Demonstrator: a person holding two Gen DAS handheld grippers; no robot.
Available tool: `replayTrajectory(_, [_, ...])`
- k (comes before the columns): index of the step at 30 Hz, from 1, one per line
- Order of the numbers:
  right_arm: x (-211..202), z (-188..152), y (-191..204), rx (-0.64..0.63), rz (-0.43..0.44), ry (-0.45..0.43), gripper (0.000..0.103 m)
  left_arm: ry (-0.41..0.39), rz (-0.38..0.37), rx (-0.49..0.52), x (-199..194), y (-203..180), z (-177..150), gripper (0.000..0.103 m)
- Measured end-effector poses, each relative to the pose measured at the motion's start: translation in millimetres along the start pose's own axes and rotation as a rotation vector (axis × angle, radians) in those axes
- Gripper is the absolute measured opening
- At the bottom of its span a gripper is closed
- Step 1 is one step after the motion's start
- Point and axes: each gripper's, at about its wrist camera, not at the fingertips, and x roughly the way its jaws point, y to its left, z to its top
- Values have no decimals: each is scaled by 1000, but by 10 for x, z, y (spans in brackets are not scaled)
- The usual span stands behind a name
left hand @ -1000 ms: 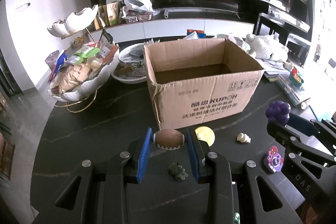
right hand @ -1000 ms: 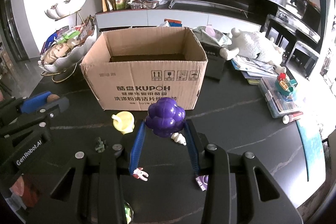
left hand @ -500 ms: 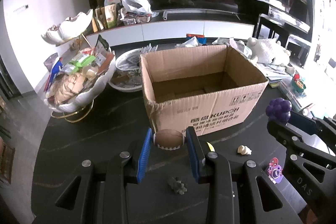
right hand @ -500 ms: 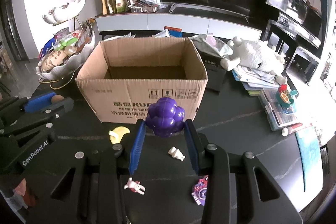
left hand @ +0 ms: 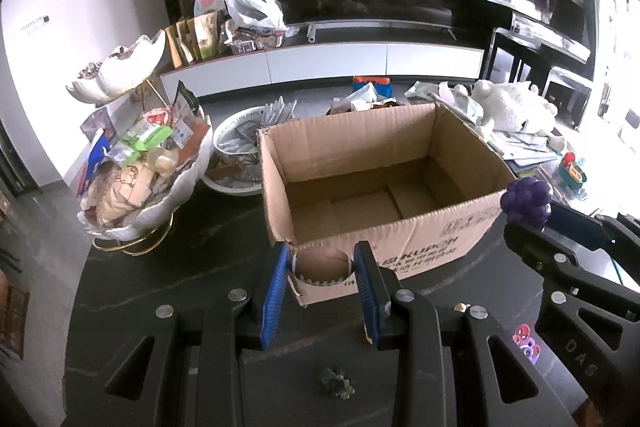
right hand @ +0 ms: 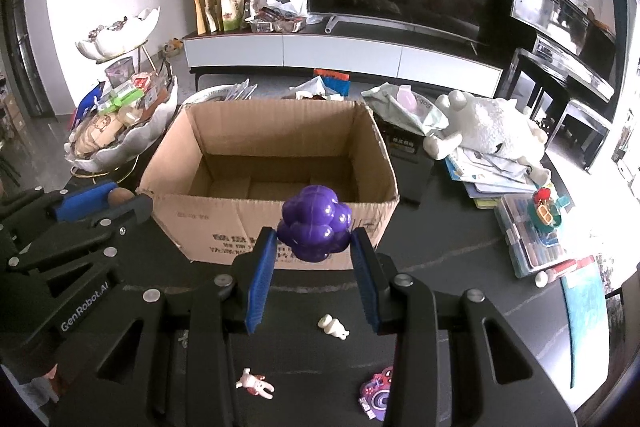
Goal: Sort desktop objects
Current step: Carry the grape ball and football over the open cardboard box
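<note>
Two grippers were each clamped on a toy in front of the open cardboard box (right hand: pixel 372 151): we had the left gripper (left hand: pixel 322 269) pinching a small brown football (left hand: pixel 322 264) between its blue pads at the box's near left corner, and the right gripper (right hand: pixel 314 247) squeezing a purple grape cluster (right hand: pixel 316 228) against the near wall. On the dark table (right hand: pixel 460 259) below we saw a white figurine (right hand: pixel 333 327), a bunny figure (right hand: pixel 255 383), a purple trinket (right hand: pixel 376 397) and a green lump (left hand: pixel 337 383) lying loose.
</note>
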Motion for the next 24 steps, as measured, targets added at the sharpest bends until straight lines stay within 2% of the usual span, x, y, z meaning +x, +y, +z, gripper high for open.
replayTrajectory(24, [556, 345, -151, 21, 21, 40, 35, 8, 4, 16, 421, -55, 441, 30])
